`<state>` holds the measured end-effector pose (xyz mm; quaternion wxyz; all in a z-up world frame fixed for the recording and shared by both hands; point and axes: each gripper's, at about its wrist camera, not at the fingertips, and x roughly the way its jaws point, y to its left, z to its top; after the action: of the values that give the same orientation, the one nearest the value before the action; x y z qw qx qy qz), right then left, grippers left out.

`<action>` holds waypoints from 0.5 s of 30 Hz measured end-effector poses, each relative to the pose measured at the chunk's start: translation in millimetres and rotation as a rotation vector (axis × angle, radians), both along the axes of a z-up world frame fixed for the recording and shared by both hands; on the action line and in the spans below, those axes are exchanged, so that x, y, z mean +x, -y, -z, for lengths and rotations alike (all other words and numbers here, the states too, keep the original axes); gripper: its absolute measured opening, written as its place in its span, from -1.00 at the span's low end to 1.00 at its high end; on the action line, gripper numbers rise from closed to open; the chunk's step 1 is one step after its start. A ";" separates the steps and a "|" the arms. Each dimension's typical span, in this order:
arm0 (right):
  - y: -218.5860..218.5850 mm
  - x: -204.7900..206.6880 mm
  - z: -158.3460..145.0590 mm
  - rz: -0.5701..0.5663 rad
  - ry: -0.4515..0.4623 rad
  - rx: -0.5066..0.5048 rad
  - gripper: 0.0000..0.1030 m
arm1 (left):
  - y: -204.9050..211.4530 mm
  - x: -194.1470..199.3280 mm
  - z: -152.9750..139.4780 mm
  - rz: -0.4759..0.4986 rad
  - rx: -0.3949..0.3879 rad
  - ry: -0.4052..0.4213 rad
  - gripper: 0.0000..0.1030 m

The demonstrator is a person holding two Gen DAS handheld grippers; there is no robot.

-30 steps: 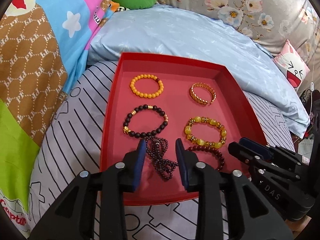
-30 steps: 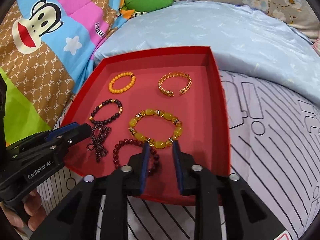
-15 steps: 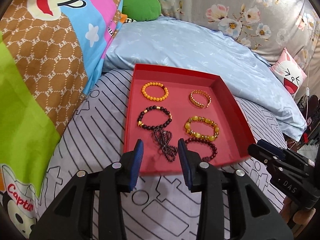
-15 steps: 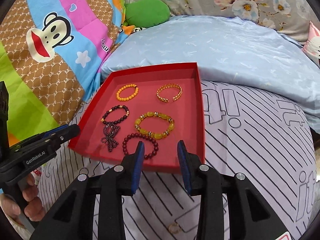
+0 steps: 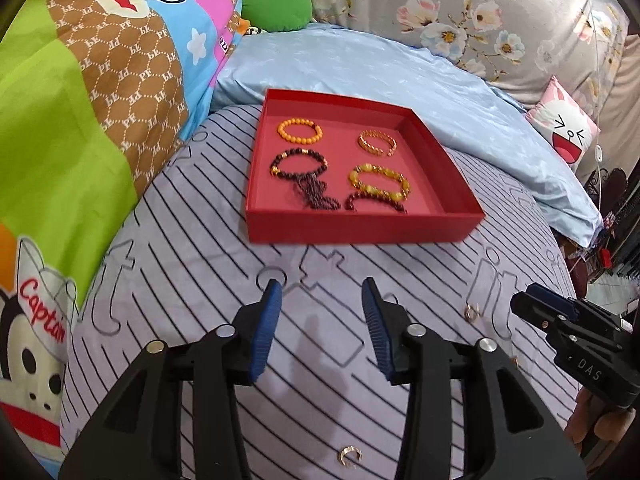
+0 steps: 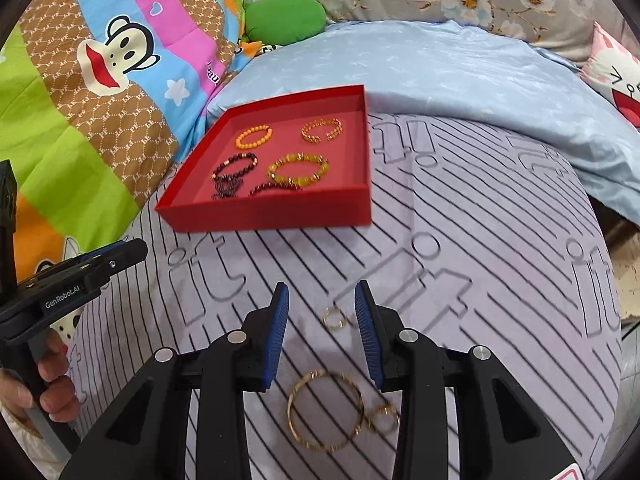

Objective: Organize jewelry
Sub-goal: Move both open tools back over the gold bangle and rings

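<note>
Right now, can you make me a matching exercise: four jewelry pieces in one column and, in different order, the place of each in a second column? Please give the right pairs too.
Things:
1. orange bead bracelet
2. yellow bead bracelet
3. large gold bangle
4. small gold ring

Places:
A. on the striped bedsheet, between the right gripper fingertips
B. in the red tray, far left corner
C. on the bedsheet, low between the right gripper's arms
D. in the tray, near the front, right of the dark bracelet

Pairs: 1-B, 2-D, 3-C, 4-A
</note>
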<state>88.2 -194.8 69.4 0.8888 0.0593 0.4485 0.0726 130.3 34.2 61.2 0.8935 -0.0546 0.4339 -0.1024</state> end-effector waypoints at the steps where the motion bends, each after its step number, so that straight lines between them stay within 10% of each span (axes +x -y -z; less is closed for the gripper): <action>1: 1.8 -8.0 1.8 0.004 -0.005 -0.006 -0.34 | 1.2 -6.9 1.8 0.004 -0.001 -0.004 -0.18; 15: 3.9 -79.5 34.9 0.022 -0.078 -0.004 -0.19 | 16.1 -72.7 27.2 0.024 0.045 -0.021 -0.17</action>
<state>8.7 -198.7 34.5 0.8715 0.0651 0.4825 0.0592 57.6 18.1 34.0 0.8886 -0.0304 0.4461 -0.1026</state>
